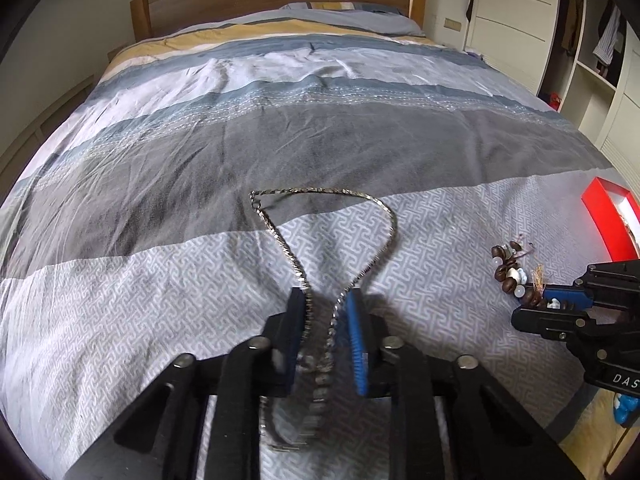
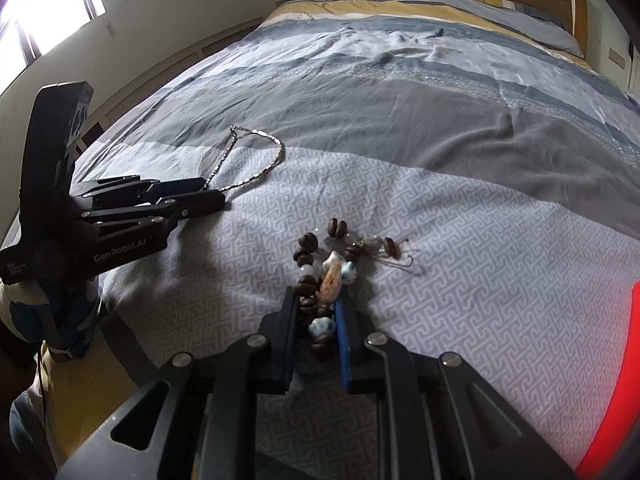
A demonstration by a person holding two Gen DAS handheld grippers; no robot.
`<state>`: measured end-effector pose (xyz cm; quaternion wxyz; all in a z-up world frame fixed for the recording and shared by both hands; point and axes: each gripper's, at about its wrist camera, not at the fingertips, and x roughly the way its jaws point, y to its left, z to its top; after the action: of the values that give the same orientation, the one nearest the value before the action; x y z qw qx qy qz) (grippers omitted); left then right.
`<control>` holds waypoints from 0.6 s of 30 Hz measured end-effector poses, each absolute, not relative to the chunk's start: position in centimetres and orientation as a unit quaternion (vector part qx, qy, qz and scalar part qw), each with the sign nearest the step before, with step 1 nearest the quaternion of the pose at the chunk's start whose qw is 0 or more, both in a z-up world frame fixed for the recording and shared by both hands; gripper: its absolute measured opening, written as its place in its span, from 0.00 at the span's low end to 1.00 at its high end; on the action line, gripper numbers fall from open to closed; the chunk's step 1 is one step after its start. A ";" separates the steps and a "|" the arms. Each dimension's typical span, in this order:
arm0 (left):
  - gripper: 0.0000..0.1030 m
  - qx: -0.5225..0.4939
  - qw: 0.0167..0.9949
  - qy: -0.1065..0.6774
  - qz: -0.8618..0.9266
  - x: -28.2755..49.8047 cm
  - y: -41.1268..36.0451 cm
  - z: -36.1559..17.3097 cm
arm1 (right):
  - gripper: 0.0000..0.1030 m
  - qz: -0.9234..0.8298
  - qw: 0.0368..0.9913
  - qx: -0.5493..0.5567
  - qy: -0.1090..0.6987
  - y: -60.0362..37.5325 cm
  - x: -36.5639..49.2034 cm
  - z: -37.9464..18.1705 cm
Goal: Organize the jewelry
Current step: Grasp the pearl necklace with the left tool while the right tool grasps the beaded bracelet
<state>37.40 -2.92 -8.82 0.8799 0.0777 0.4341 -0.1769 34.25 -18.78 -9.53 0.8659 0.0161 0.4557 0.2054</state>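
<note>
A silver chain (image 1: 384, 216) is pinched in the narrowed left tool (image 1: 326, 320), its loop trailing on the bed (image 1: 160, 264). A beaded bracelet (image 2: 320, 276) is clamped by the right tool (image 2: 318, 312). Pick-up is judged underway; lifting toward the red box (image 1: 604, 216), cut off at the edge, comes next.

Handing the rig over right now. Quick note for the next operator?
Left gripper: shut on the silver chain, whose far loop lies on the bedspread.
Right gripper: shut on the bead bracelet; its far beads rest on the bedspread.
Red box: open, at the bed's right edge, beyond the right gripper.
Done: both pieces gripped.
Left: lift each clear and probably set them in the red box; nothing visibly in it yet.
</note>
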 end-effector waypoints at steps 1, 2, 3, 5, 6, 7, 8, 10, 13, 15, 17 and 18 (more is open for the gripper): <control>0.13 0.080 0.880 0.434 -0.176 37.2 -3.0 -8.8 | 0.15 0.206 0.866 0.016 0.456 -18.7 34.0 -9.5; 0.12 0.084 0.881 0.433 -0.174 36.9 -3.2 -8.7 | 0.15 0.206 0.866 0.016 0.456 -18.7 33.9 -9.5; 0.12 0.085 0.881 0.432 -0.172 36.7 -3.3 -8.6 | 0.15 0.206 0.866 0.017 0.456 -18.7 33.8 -9.4; 0.12 0.086 0.882 0.431 -0.169 36.2 -3.4 -8.4 | 0.15 0.207 0.865 0.017 0.456 -18.7 33.2 -9.3; 0.12 0.087 0.882 0.431 -0.167 35.9 -3.5 -8.3 | 0.15 0.207 0.865 0.017 0.456 -18.7 32.9 -9.2; 0.12 0.090 0.883 0.430 -0.165 35.5 -3.6 -8.2 | 0.15 0.207 0.865 0.017 0.457 -18.6 32.5 -9.1; 0.12 0.094 0.883 0.429 -0.163 35.2 -3.8 -8.1 | 0.14 0.207 0.865 0.018 0.457 -18.6 32.2 -9.0; 0.12 0.105 0.885 0.425 -0.161 34.2 -4.3 -7.7 | 0.14 0.208 0.864 0.019 0.458 -18.7 31.5 -8.9; 0.12 0.120 0.885 0.420 -0.162 32.7 -4.9 -7.2 | 0.14 0.208 0.863 0.020 0.461 -18.7 30.5 -8.7; 0.12 0.125 0.885 0.418 -0.164 31.7 -5.3 -6.9 | 0.14 0.207 0.862 0.021 0.462 -18.8 29.9 -8.5; 0.12 0.128 0.884 0.417 -0.166 30.7 -5.7 -6.7 | 0.14 0.206 0.862 0.022 0.463 -18.8 29.3 -8.4; 0.12 0.128 0.884 0.417 -0.166 30.2 -5.8 -6.5 | 0.14 0.205 0.862 0.023 0.463 -18.8 28.9 -8.3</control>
<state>30.21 -5.79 -6.53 0.8843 0.1281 0.4172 -0.1662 28.89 -18.77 -8.26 0.8620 0.0231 0.4632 0.2048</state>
